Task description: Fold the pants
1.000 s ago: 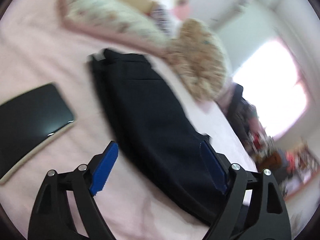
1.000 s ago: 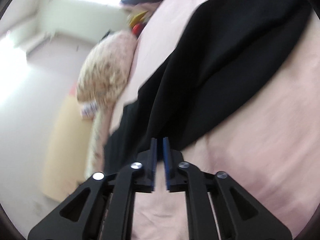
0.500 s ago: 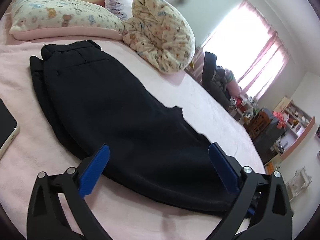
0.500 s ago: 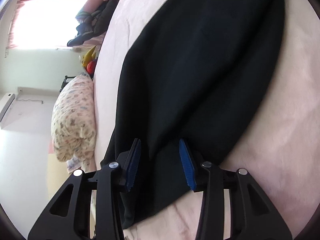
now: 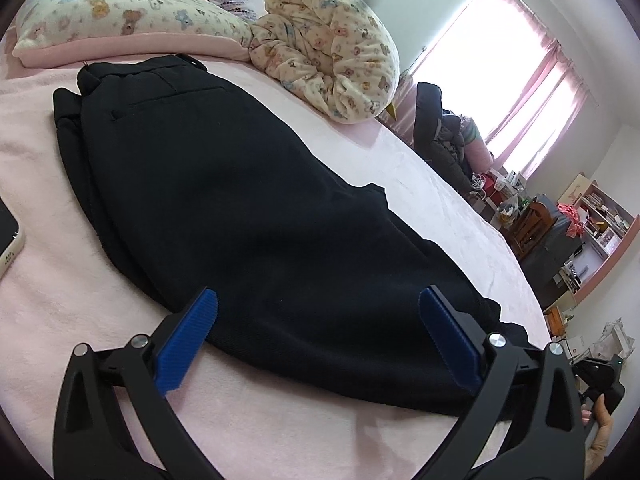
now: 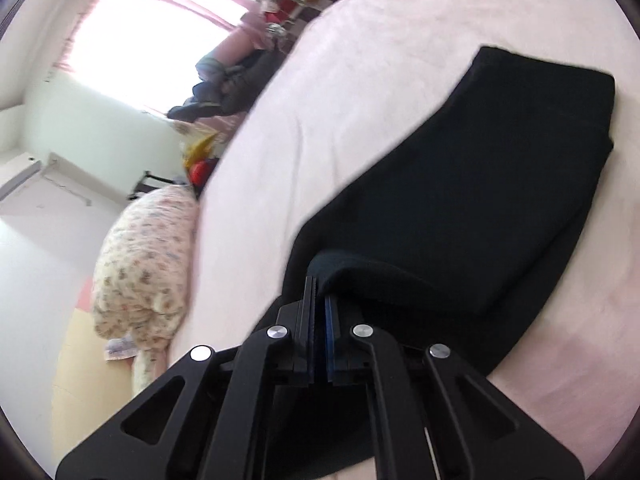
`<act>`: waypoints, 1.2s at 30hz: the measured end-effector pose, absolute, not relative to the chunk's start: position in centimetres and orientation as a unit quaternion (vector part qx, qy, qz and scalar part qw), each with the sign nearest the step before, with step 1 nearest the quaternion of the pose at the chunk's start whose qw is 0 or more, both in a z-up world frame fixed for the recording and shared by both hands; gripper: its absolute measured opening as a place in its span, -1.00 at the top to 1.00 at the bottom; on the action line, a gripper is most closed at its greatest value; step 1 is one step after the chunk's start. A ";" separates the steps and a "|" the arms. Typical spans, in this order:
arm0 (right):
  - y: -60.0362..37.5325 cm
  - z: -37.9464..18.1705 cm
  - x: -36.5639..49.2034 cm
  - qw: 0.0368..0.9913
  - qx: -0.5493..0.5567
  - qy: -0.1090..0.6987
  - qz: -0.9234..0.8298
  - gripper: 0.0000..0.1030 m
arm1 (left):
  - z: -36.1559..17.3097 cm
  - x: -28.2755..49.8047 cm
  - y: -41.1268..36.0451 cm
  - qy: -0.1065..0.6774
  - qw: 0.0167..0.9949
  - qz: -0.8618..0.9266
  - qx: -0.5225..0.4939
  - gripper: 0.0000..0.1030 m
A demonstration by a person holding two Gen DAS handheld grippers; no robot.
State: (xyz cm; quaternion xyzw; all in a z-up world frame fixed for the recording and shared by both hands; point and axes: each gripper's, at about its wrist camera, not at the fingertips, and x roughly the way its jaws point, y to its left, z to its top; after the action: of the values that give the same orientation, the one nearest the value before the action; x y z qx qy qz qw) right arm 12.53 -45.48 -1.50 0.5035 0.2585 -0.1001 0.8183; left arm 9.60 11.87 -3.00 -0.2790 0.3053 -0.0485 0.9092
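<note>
Right gripper point(image 6: 320, 300) pinching pants point(image 6: 460, 200) fold; left gripper point(image 5: 316, 320) spread over them.

Place: home bedroom.
Bed: wide pink bedspread point(image 5: 360, 152) filling most of both views.
Bedding: bear-print pillow point(image 5: 120, 20) at the head, rolled floral blanket point(image 5: 332, 56) beside it.
Window: pink curtains point(image 5: 556, 92), bright daylight.
Furniture: cluttered shelf unit point(image 5: 600, 224) and dark chair point(image 5: 430, 116) draped with clothes along the wall.
</note>
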 end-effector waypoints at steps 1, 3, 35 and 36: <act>-45.5 -1.4 12.1 0.820 0.500 0.259 -0.100 0.93 | -3.0 9.7 11.9 0.306 0.909 -0.050 -0.279 -0.96; -45.2 -1.7 11.0 0.826 0.486 0.263 -0.109 0.93 | -3.1 9.7 11.9 0.305 0.909 -0.051 -0.281 -0.96; -57.4 -6.4 3.7 0.737 0.589 0.248 -0.221 0.53 | -3.5 9.7 12.4 0.299 0.905 -0.061 -0.296 -0.97; -57.1 -6.1 3.9 0.743 0.579 0.251 -0.225 0.53 | -3.5 9.7 12.4 0.299 0.905 -0.061 -0.296 -0.97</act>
State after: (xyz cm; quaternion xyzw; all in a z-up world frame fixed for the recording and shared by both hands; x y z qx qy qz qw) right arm 3.88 -57.08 -6.12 0.5791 0.2508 -0.2246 0.7425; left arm 9.68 12.41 -3.47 -0.2960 0.2988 -0.0608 0.9052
